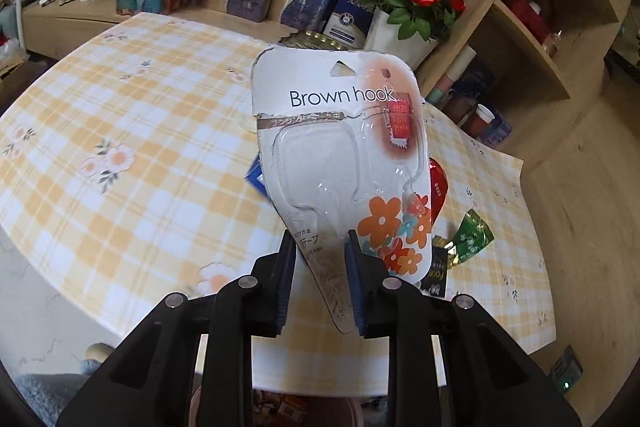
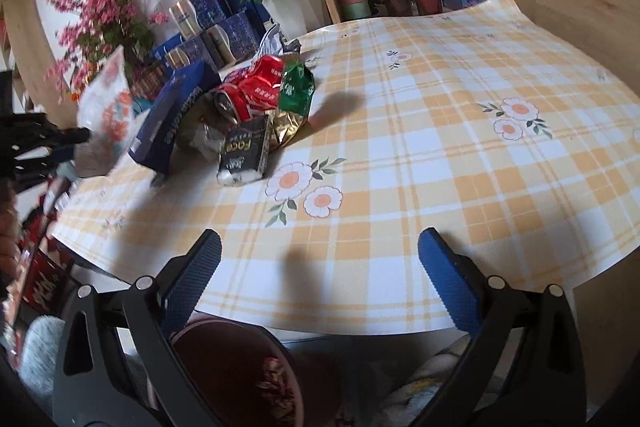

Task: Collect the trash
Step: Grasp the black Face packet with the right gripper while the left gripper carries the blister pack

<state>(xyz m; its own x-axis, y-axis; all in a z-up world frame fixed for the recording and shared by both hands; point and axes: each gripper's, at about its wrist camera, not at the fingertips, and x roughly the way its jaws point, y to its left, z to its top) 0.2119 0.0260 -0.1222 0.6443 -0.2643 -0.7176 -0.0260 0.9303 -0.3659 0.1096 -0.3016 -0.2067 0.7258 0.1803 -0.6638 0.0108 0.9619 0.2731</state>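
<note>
Above the counter (image 1: 120, 99), the left gripper (image 1: 320, 259) clasps the empty "Brown hook" blister pack (image 1: 340, 147) by its lower edge; the right gripper (image 2: 320, 267) hangs spread and empty. Next, probably, carry it over the dark-red bin (image 2: 240, 367) below and release.

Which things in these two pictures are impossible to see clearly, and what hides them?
- Left wrist view: the Brown hook package in the left tongs covers most of the trash pile.
- Right wrist view: the same package is blurred at the left edge.
- Right wrist view: the dark red bin under the table is partly hidden by the right tongs; its contents are unclear.
</note>
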